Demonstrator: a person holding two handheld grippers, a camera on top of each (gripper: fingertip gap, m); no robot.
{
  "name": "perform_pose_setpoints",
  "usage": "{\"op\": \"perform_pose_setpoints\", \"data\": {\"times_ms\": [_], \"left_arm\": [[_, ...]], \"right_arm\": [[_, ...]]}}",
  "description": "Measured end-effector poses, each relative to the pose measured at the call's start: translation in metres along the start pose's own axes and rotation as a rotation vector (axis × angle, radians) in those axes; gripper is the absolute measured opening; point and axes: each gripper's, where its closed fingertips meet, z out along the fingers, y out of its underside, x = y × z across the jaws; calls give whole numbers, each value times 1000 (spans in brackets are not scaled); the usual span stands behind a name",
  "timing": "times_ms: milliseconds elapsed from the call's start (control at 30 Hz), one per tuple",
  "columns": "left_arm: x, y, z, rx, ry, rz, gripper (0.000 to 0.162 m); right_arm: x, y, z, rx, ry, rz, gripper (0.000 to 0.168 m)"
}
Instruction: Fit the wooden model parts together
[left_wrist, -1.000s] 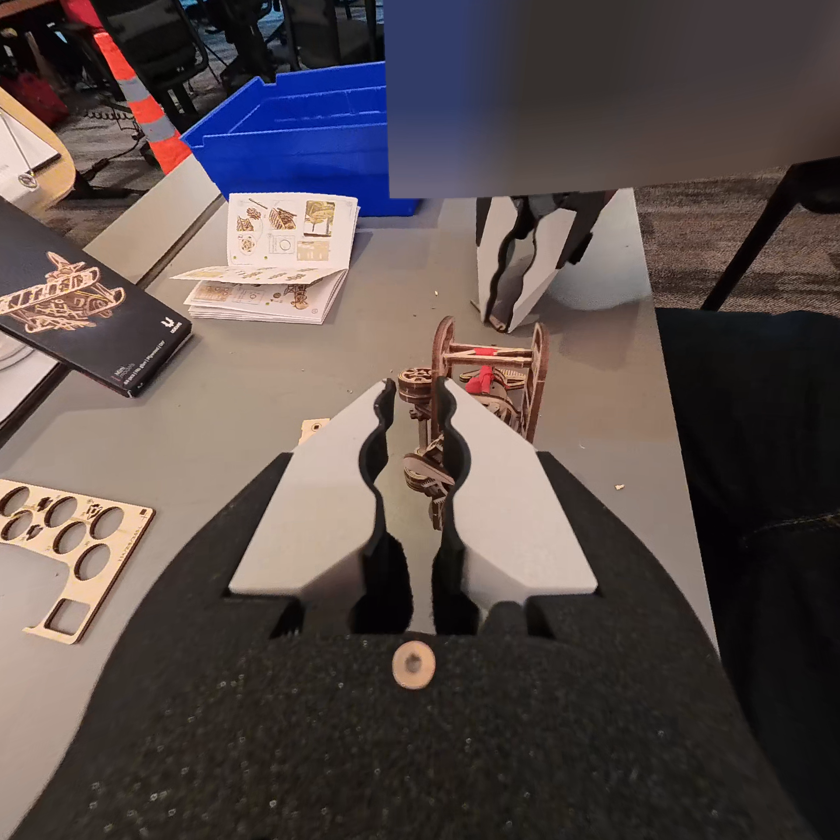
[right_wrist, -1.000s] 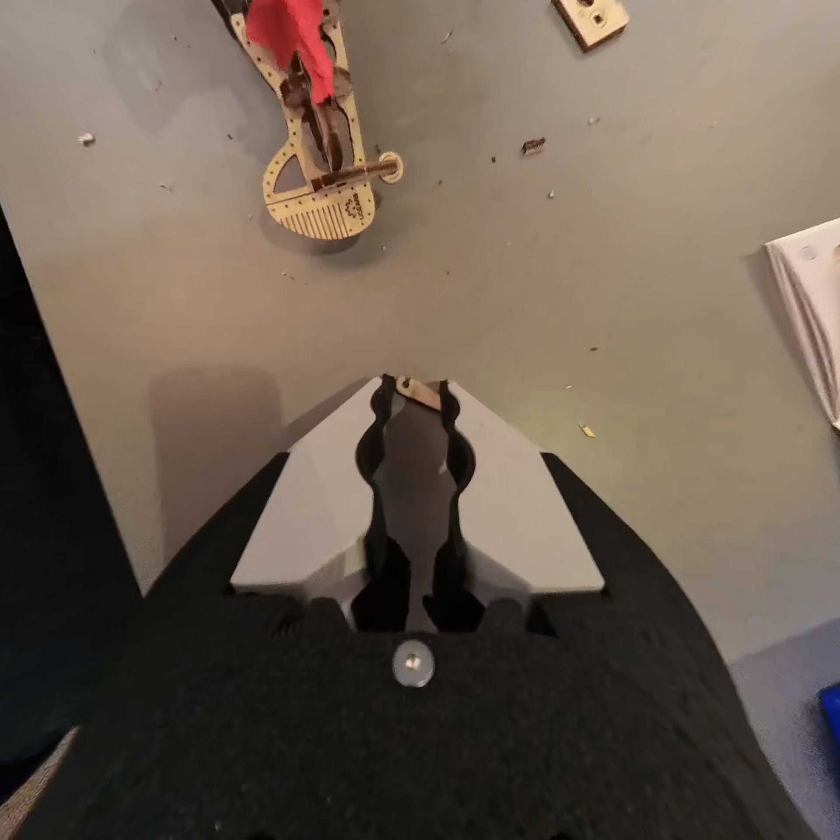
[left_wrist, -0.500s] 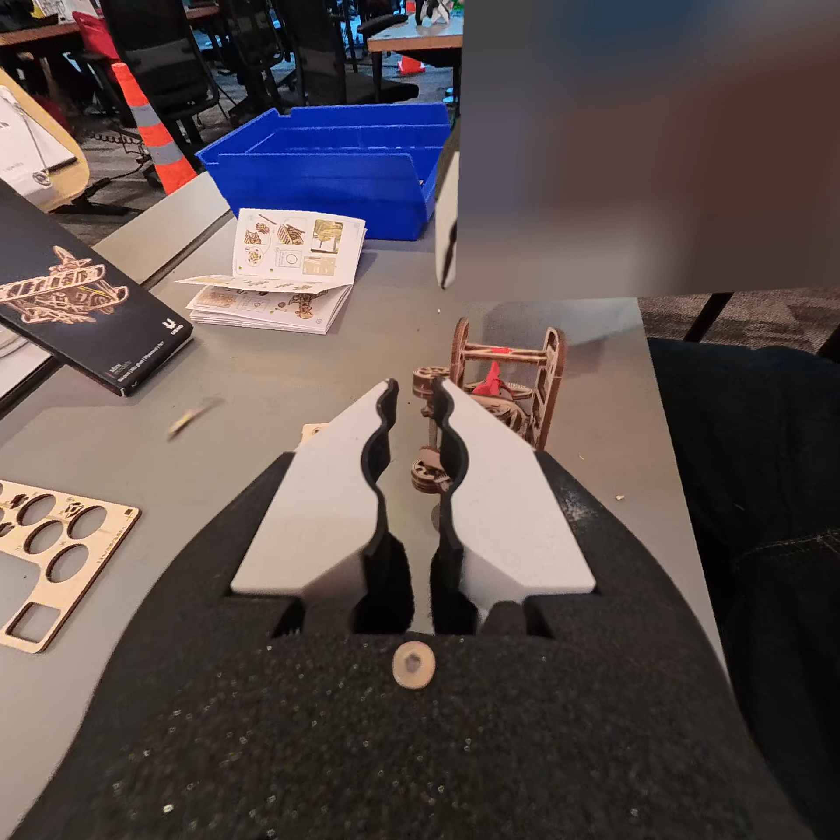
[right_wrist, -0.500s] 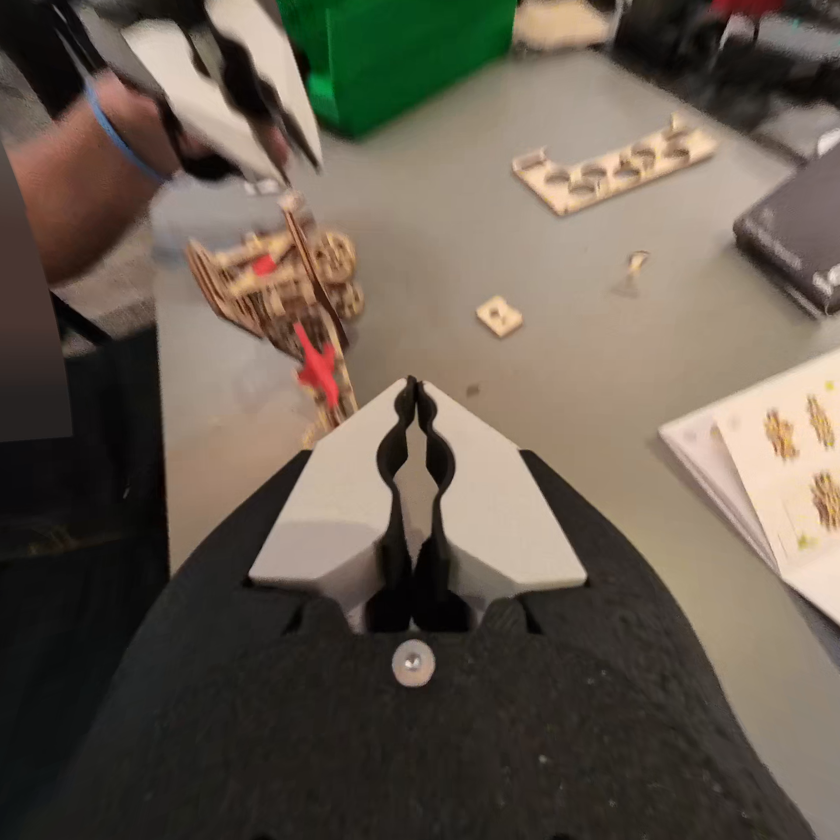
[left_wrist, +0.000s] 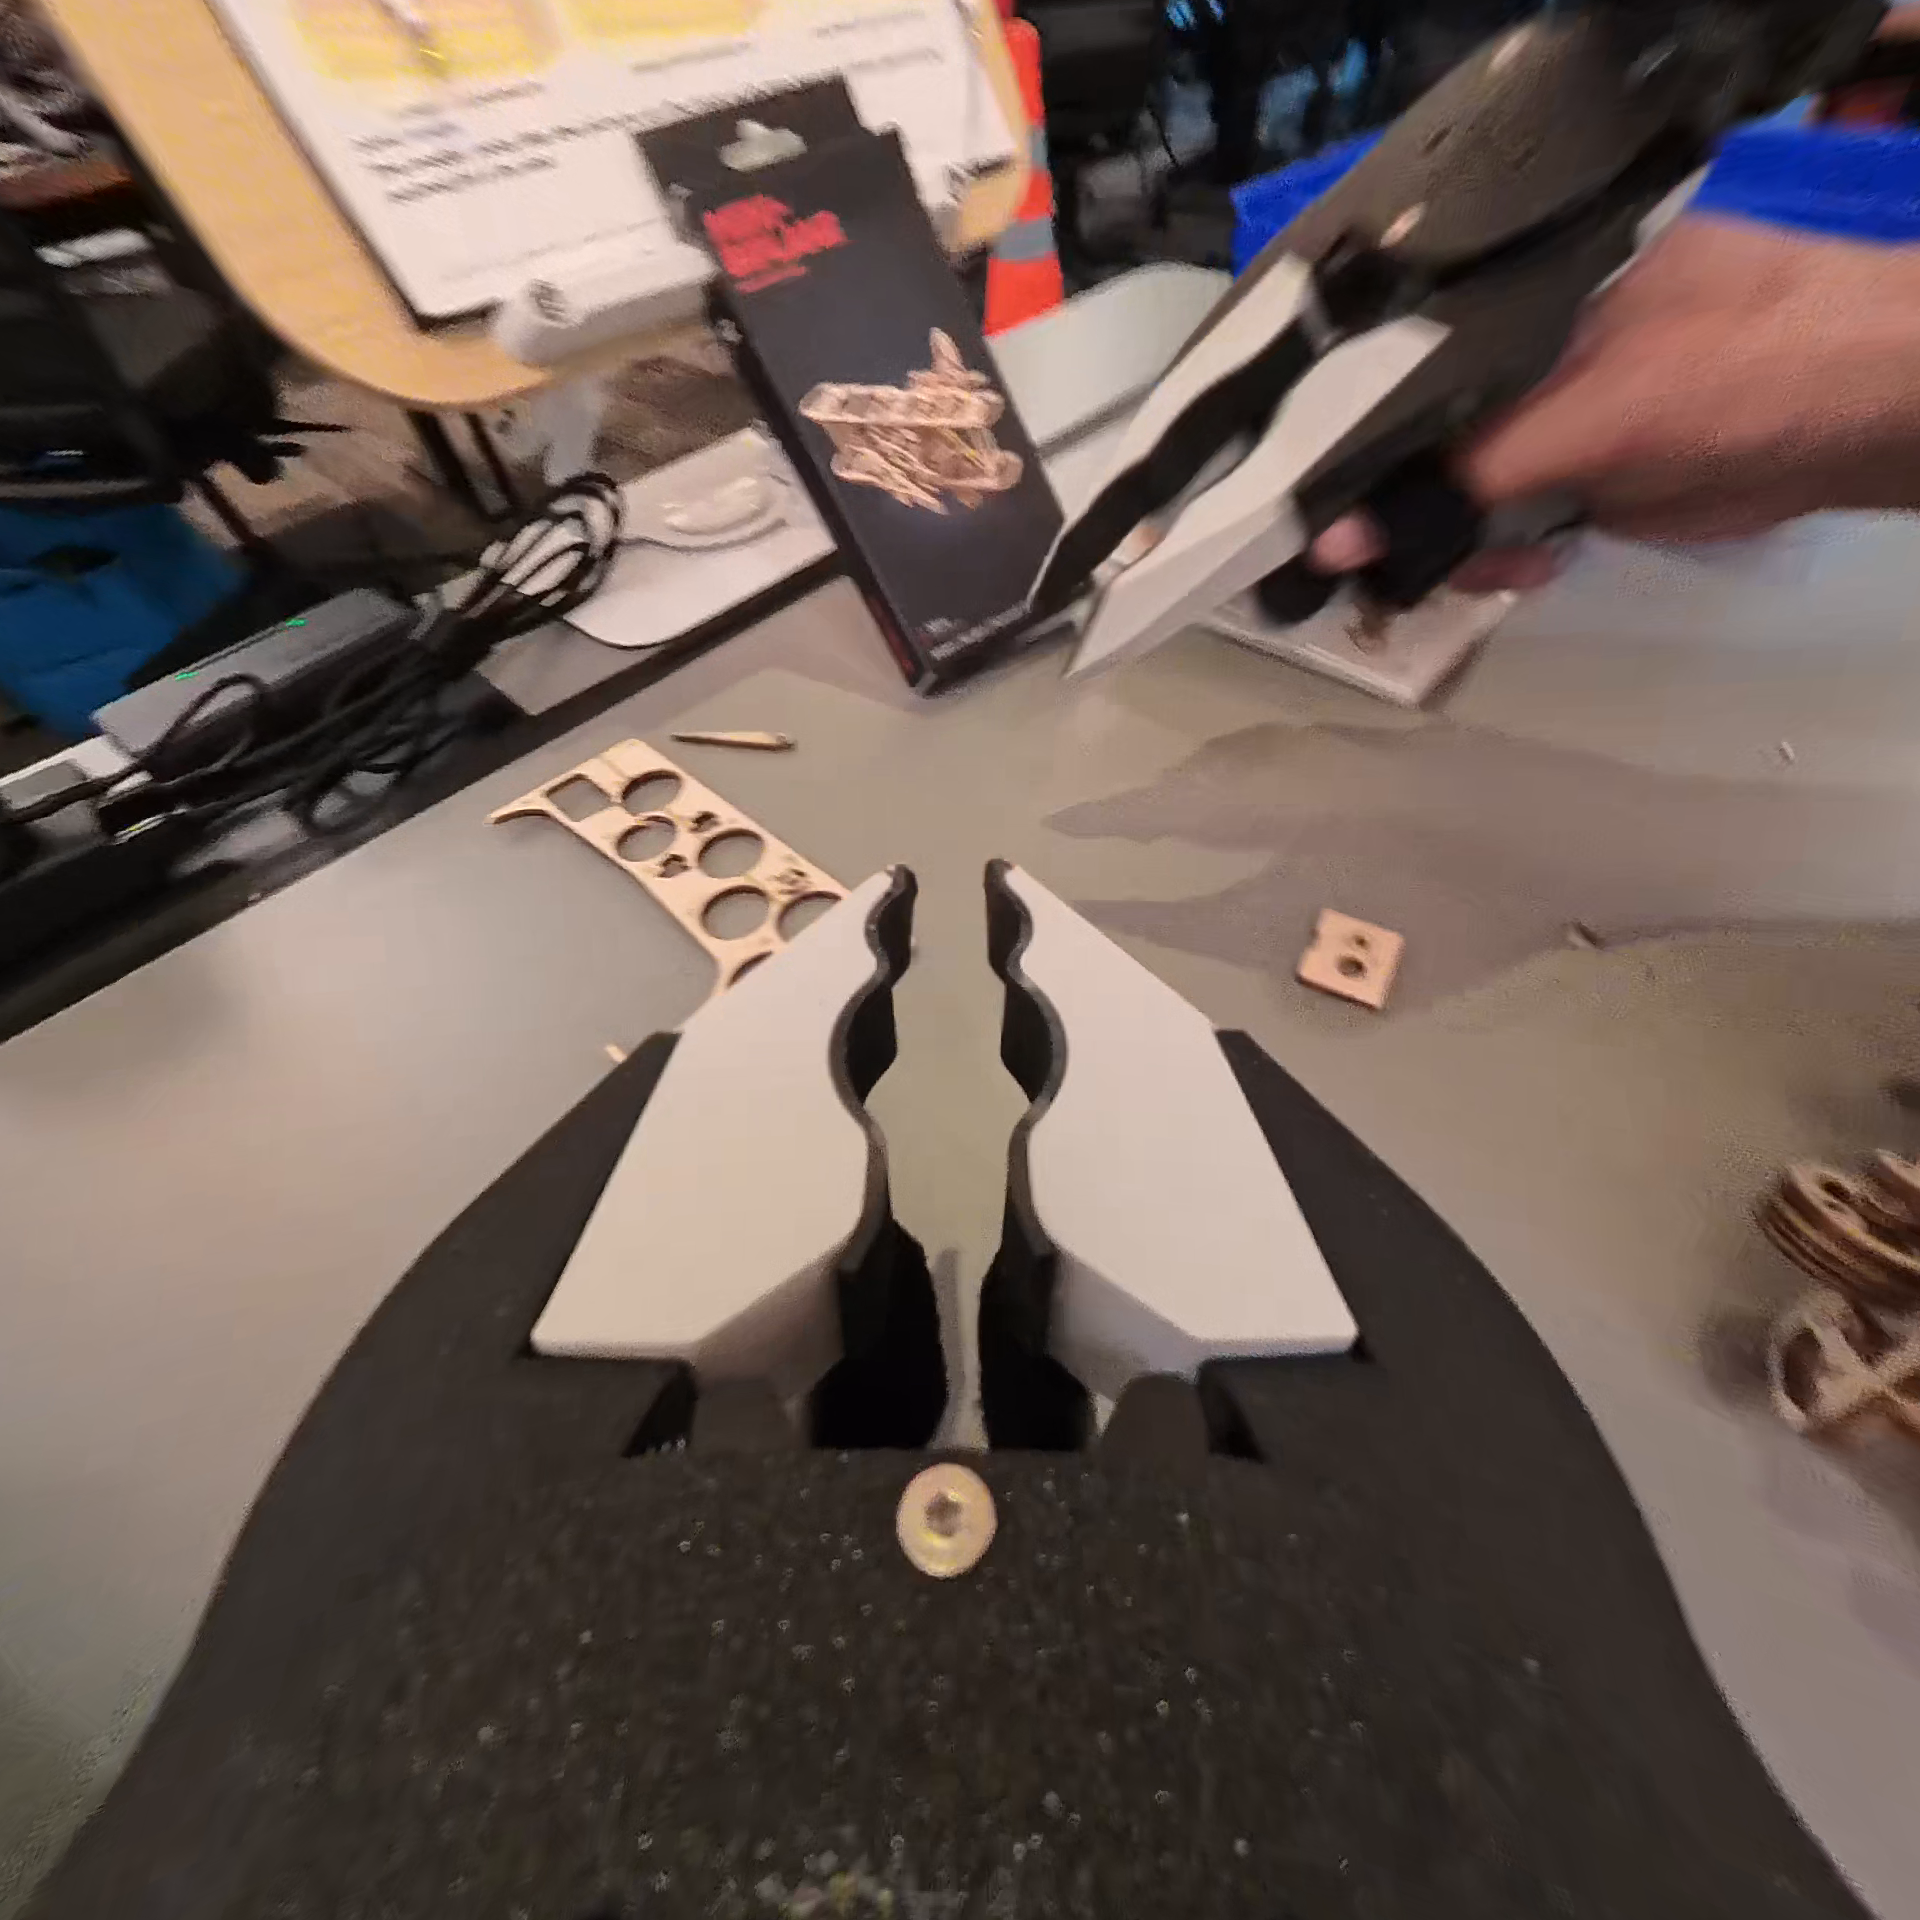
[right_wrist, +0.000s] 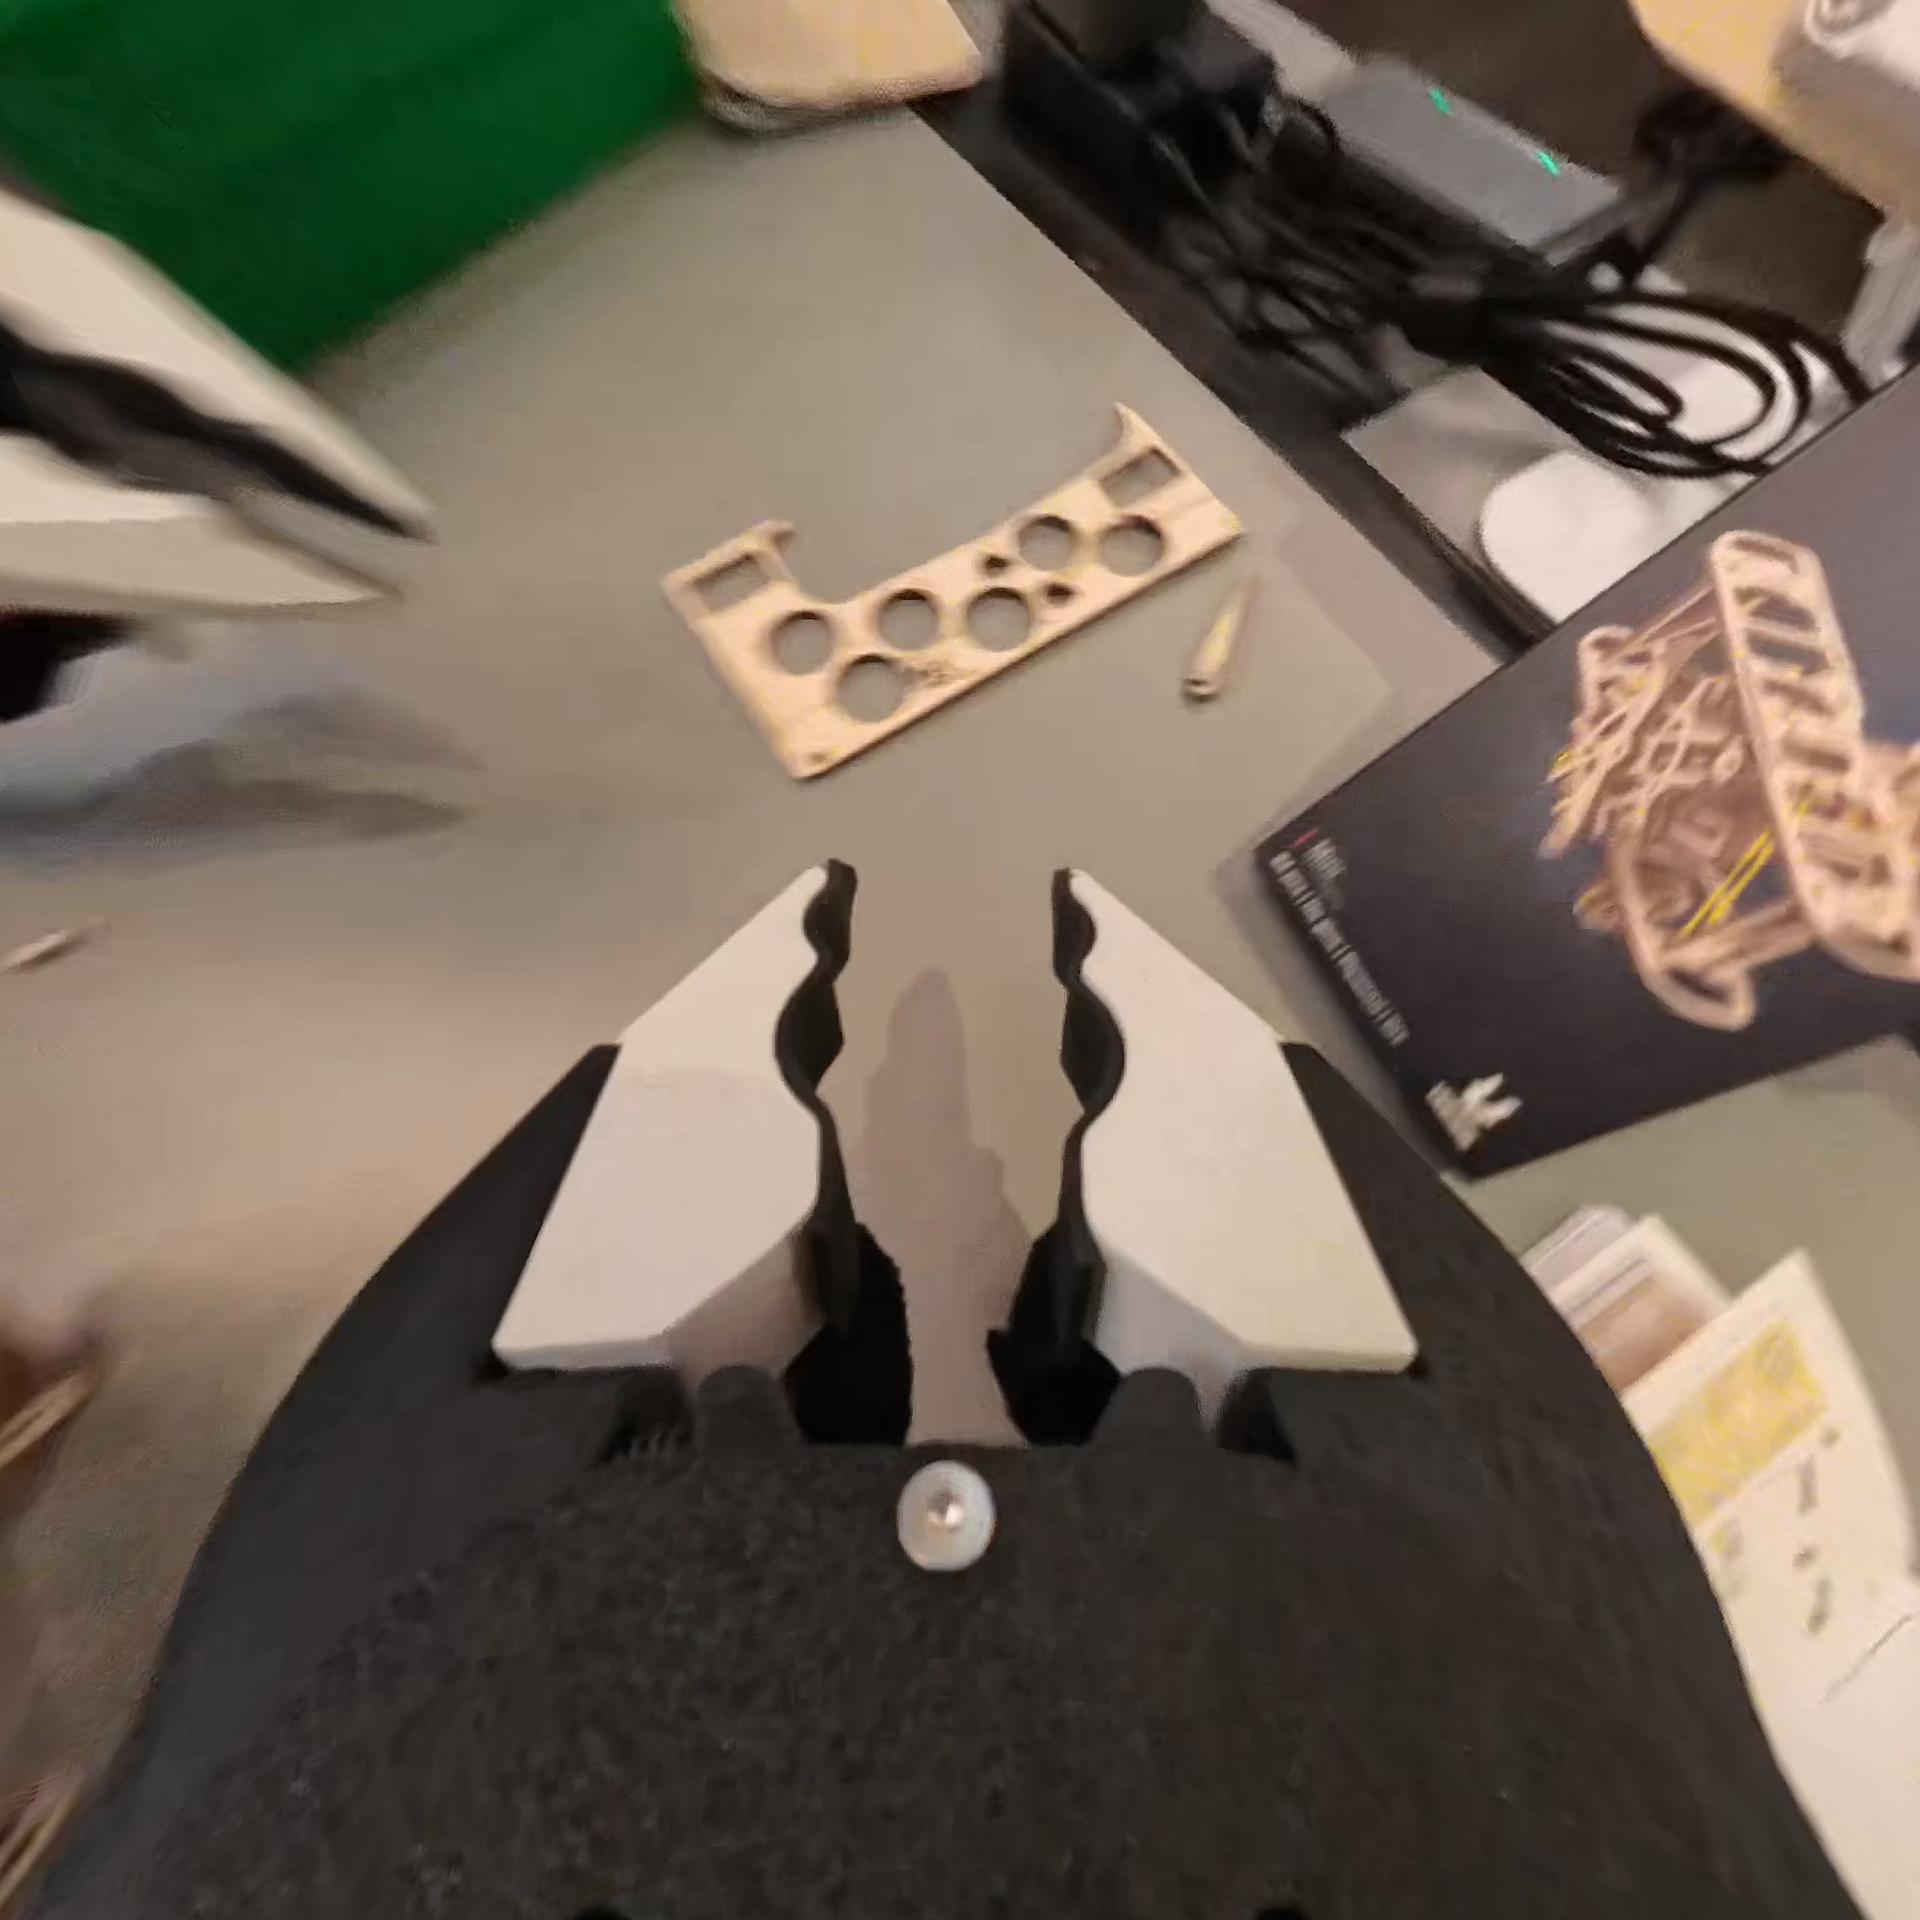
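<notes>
Presently: slim pale wooden sliver (right_wrist: 1218, 642) is lying ahead-right of the empty, parted right gripper (right_wrist: 954, 883), nearer than the empty, narrowly parted left gripper (left_wrist: 948, 883).

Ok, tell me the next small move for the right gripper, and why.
Probably bring the right gripper forward and down onto the small wooden stick beside the punched wooden sheet. Its jaws stand open with nothing between them, the stick lies loose on the grey table just ahead and to the right, and the left gripper is also empty.

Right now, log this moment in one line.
left gripper: open, empty | right gripper: open, empty | punched wooden sheet: flat on table | small pointed wooden piece: beside sheet
</notes>
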Motion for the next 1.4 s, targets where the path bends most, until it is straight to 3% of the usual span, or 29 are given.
{"op": "perform_pose_setpoints", "data": {"times_ms": [133, 300, 500, 600, 767, 900, 1033, 1133, 1200, 1300, 1400], "left_arm": [[-20, 0, -9, 95, -73, -33, 9], [-25, 11, -19, 108, -50, 58, 4], [-7, 1, -20, 126, 45, 26, 6], [-5, -2, -23, 140, 41, 46, 6], [-9, -4, -26, 154, 54, -4, 6], [-7, -6, -28, 170, 96, -47, 6], [26, -6, -27, 145, 273, -42, 6], [69, -12, -35, 155, 479, -28, 8], [94, -13, -41, 154, 561, 32, 7], [124, -16, -49, 175, 639, 113, 7], [148, -19, -56, 200, 716, 132, 7]], "right_arm": [[44, -22, 70, -236, 132, 14, 31], [78, -18, 115, -522, 167, -13, 24], [77, -13, 129, -618, 107, 90, 20], [67, -9, 126, -640, 66, 116, 10], [52, -4, 119, -665, 19, -27, 4], [9, -11, 79, -604, -75, -233, 4], [-65, -6, -28, -601, -268, -640, 4], [-97, 27, -103, -694, -365, -476, 4], [-115, 56, -135, -703, -413, -328, 4], [-143, 88, -160, -665, -491, -51, 4], [-178, 103, -163, -570, -576, 132, 4]]}}
